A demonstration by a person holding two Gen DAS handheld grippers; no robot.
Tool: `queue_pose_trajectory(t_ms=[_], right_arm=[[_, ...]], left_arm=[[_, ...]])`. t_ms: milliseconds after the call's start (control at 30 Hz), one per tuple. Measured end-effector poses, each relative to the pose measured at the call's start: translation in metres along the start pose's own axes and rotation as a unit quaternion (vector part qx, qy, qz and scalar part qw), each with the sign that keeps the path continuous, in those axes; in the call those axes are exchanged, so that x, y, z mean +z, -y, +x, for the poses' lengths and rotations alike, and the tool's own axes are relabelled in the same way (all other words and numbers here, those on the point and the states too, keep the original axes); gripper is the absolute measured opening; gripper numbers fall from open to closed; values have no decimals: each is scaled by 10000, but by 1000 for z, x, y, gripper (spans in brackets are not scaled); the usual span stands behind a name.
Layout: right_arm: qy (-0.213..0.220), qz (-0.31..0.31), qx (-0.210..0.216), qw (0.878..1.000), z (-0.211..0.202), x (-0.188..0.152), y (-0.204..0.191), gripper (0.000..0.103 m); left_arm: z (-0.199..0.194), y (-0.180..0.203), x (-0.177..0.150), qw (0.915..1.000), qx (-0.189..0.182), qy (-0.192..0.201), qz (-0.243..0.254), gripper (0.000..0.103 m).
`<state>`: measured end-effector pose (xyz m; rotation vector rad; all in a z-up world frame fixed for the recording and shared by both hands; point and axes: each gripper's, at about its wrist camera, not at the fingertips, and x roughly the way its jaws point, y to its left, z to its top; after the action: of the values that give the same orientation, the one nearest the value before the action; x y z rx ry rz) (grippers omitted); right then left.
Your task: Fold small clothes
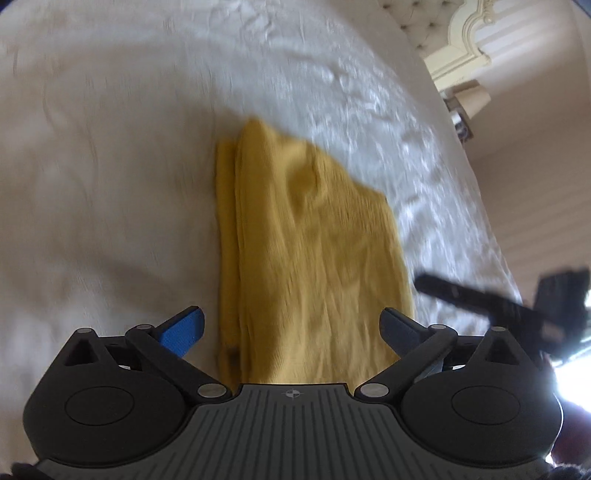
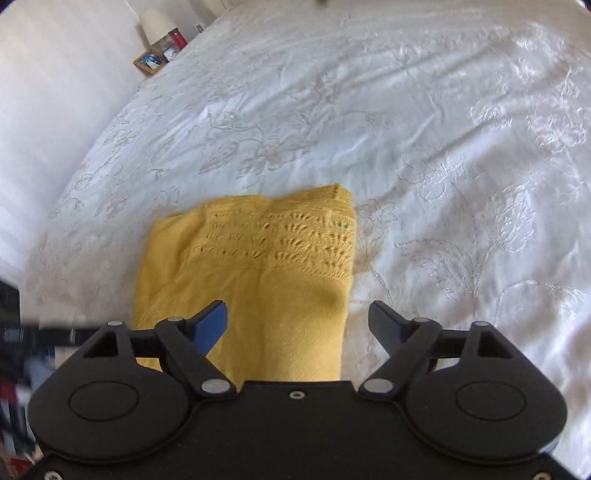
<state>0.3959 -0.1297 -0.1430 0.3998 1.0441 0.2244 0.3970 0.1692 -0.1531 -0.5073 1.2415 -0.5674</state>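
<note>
We see the yellow knit garment [image 1: 310, 254] lying folded on the bed [image 1: 110, 184], on the white embroidered bedspread [image 2: 424, 129]. Left gripper [image 1: 291, 332]: fingers [image 1: 183, 332] spread wide, nothing pinched. The garment's near end sits between them but the blue pads aren't touching it. Right gripper [image 2: 297, 325]: fingers [image 2: 210, 325] also apart, no grip. From the right wrist view the left pad sits over the cloth, and we can't tell if it touches; the right finger is over bare bedspread just beside the garment's edge. The lace-pattern band [image 2: 280, 240] is at the far end of the fold in that view. A layered edge shows along the left side in the left wrist view. That view is motion-blurred. A lamp [image 2: 155, 22] and picture frame [image 2: 149, 61] sit off the bed's far left corner.
</note>
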Motion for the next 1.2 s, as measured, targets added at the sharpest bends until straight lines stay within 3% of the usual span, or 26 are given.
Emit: queue_pose_trajectory(t_ms=[167,400,467,500,533,567,600,733,900,1200], right_arm=[[-311,505,576,9966,32,13,20,85],[-331,1448,1353,9796,60,22,42,88],[-341,1459,1372,9791,59,22,39,83],[-377,1358,1272,9818,59,22,36,68],[-402,1219,1184,9846,57,21,32,53],[-398,1094,1131,9867,55,20,29,49],[-361,961,1031,9894,51,22,24,48],[-151,549,730,9957,29,25,1,45],[227,407,781,9959,-15,18,-20,45],[702,684,839,9916,-112,-34,-20,45]], left_arm=[[28,-2,-14,9996,70,-253,-133,103],[47,-10,10,9981,-377,-167,-463,103],[50,-8,12,9975,-411,-262,-510,102],[50,-7,13,9973,-392,-291,-543,100],[50,-5,13,9977,-314,-296,-524,85],[49,-2,13,9985,-218,-302,-413,40],[48,2,13,9991,-48,-355,-233,23],[38,18,9,9996,-170,-204,84,21],[9,47,0,9985,-500,76,211,21],[-32,91,-54,9934,-1030,174,472,21]])
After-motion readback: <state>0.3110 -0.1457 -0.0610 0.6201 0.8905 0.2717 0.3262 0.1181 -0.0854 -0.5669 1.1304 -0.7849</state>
